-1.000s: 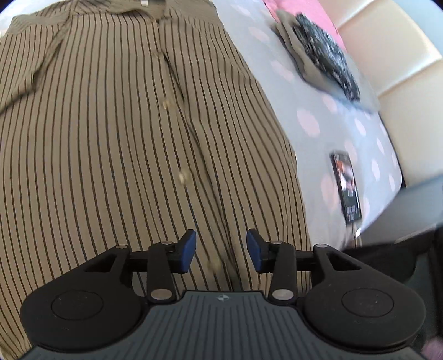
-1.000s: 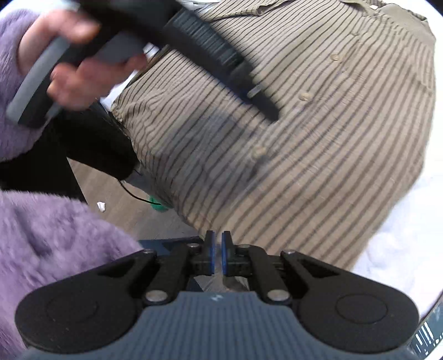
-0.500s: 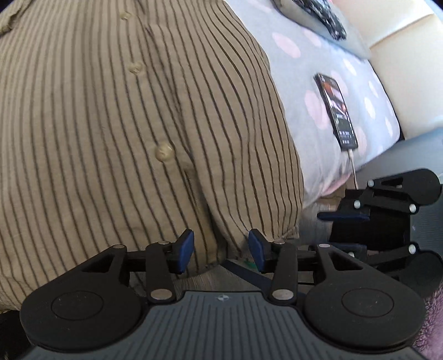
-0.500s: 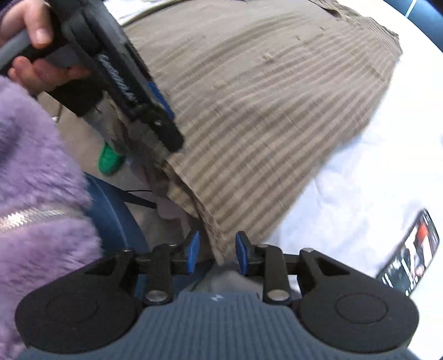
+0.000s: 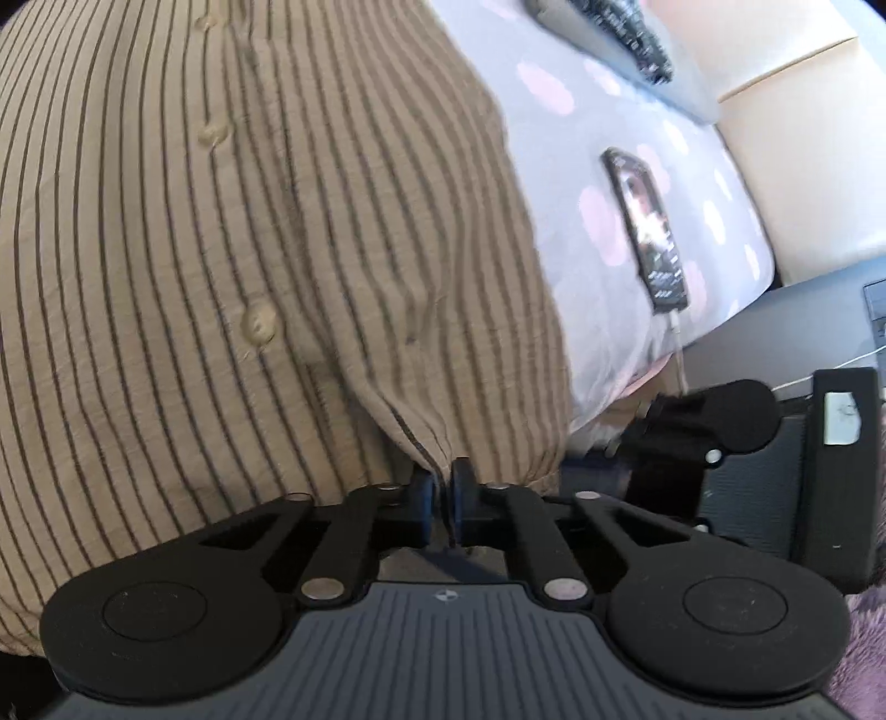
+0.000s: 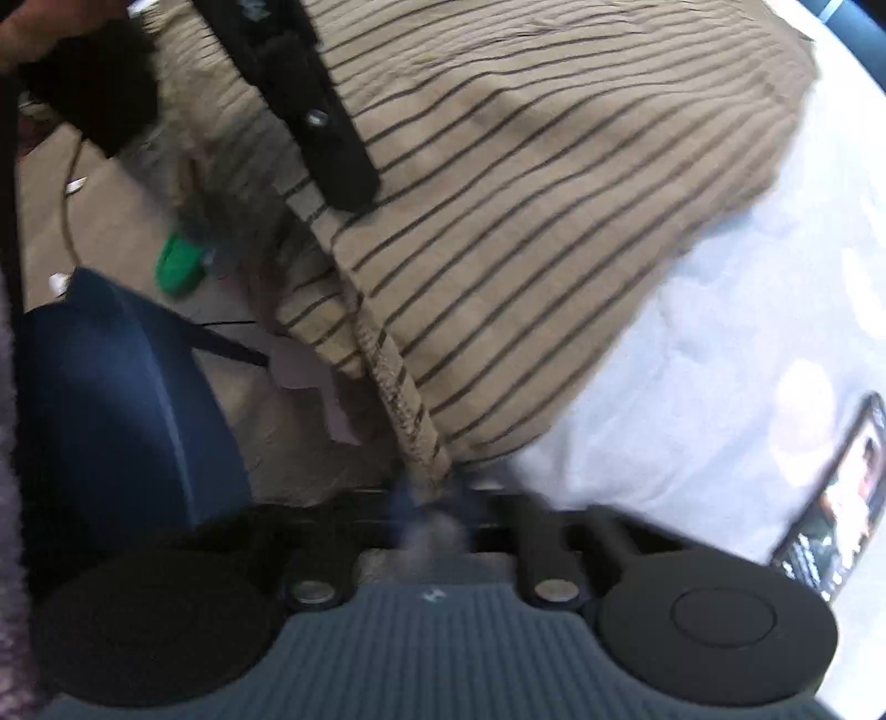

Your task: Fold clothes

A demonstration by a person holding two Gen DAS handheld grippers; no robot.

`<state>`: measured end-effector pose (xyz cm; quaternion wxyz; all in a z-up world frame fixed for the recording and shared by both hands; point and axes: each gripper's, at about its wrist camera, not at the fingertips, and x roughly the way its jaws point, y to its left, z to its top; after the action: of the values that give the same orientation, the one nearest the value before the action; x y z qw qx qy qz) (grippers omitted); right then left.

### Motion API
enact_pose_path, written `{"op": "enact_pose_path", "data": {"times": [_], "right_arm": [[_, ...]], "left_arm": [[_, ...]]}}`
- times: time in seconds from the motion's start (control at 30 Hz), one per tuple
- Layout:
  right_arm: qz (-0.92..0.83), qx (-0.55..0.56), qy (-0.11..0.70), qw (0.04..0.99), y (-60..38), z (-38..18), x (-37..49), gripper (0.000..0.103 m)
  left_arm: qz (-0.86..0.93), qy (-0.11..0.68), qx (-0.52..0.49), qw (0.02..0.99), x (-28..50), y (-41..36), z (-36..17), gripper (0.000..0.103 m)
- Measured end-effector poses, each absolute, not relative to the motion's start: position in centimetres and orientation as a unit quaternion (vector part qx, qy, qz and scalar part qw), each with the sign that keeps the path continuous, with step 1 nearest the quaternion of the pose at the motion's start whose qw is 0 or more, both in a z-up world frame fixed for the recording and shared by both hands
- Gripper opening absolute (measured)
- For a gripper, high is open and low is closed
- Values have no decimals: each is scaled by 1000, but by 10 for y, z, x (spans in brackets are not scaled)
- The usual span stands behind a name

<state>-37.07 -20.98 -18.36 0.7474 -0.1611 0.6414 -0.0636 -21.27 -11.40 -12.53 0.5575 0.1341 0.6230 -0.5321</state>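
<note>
Striped shirt (image 5: 232,266) hem pinched in left gripper (image 5: 441,498), right gripper (image 6: 429,498)

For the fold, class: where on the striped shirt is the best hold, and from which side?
Grip the striped shirt along its bottom hem, coming from the bed's near edge. There the hem overhangs as a free, thin edge. The left gripper and right gripper are already pinching it.

A bedroom at home: a bed with a dotted sheet (image 5: 598,183), a padded cream headboard (image 5: 803,155), a phone (image 5: 648,238) charging on the bedding, folded clothes (image 5: 626,27) and a wooden floor (image 6: 111,221).
</note>
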Motion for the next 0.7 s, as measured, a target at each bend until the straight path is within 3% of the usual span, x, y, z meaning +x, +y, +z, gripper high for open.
{"op": "enact_pose_path", "data": {"times": [0.3,0.7], "right_arm": [[-115,-163,634,747,-206,-120,-395,1],[-94,-144,675,717,-209,-139,-392,1]], "left_arm": [[-563,611,87,550,-211,-101,-100,0],[-517,629,177,553,-224,-111,-134,0]]}}
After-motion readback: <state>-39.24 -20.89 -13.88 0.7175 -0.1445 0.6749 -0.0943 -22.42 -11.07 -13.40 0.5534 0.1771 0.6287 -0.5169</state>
